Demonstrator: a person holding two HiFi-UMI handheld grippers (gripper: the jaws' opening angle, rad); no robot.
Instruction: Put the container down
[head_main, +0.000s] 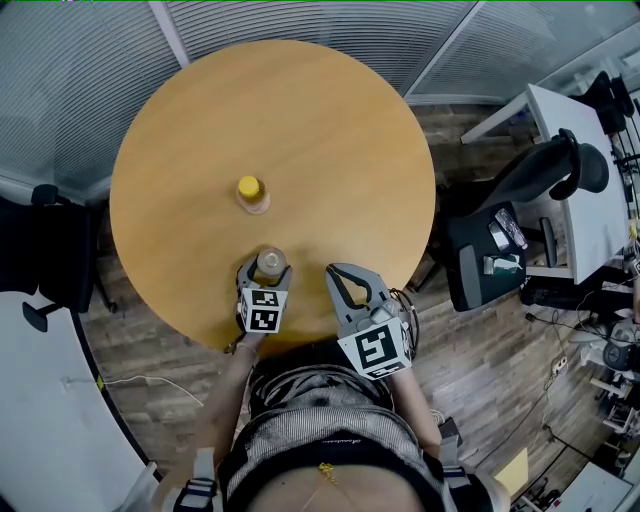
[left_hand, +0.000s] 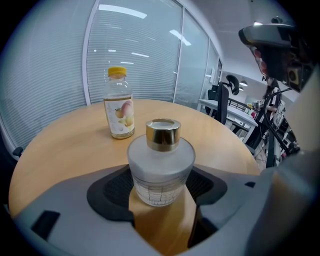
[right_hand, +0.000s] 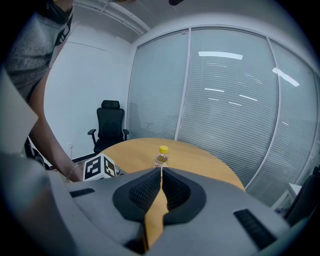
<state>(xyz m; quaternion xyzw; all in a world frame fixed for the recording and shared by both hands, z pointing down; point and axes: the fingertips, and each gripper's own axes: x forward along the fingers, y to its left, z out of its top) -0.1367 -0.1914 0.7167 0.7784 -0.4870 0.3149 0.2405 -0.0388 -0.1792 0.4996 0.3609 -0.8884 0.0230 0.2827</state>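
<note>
The left tool (head_main: 268, 268), in the head view, straddles a frosted bottle (head_main: 271, 262) near the round worktop's (head_main: 330, 130) front edge. Left gripper view: jaws clamp the bottle's sides, long axis upright, gold cap (left_hand: 163, 134) uppermost. Right gripper view: right tool (right_hand: 161, 171) pinched together, empty

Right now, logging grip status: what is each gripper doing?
Left gripper: closed on the frosted jar.
Right gripper: closed, empty.
</note>
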